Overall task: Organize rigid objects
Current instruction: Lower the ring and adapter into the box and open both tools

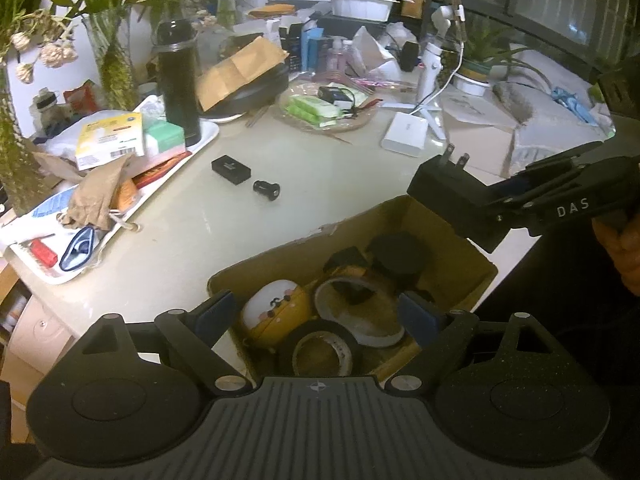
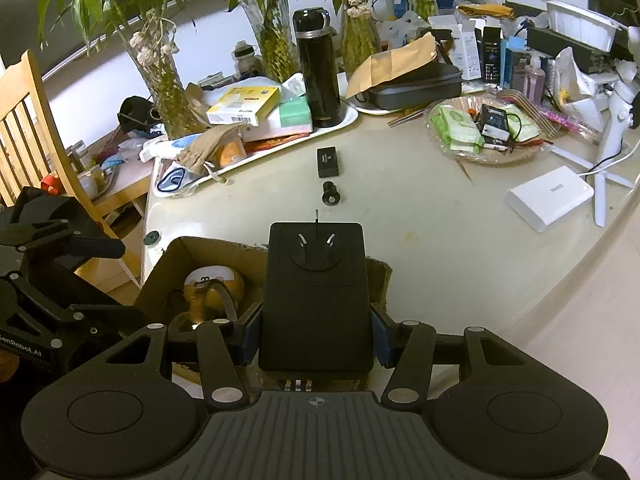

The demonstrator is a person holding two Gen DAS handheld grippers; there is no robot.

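An open cardboard box [image 1: 280, 258] stands at the near table edge. Inside lie a yellow round toy [image 1: 276, 312], tape rolls [image 1: 320, 354] and a black round lid [image 1: 396, 256]. My left gripper [image 1: 316, 312] hovers open above the box, nothing between its blue pads. My right gripper [image 2: 316, 336] is shut on a black power adapter [image 2: 316, 300], prongs pointing away, held over the box's far right corner [image 2: 380, 276]. The adapter [image 1: 452, 200] also shows at the right of the left wrist view. A small black box [image 2: 328, 161] and a black car charger [image 2: 332, 197] lie on the table beyond.
A white tray [image 1: 210, 134] of clutter with a black flask [image 1: 178, 80] sits at the left. A plate of green packets [image 1: 320, 114] and a white power bank [image 1: 404, 140] lie further back. Vases with plants line the back. A wooden chair [image 2: 32, 120] stands left of the table.
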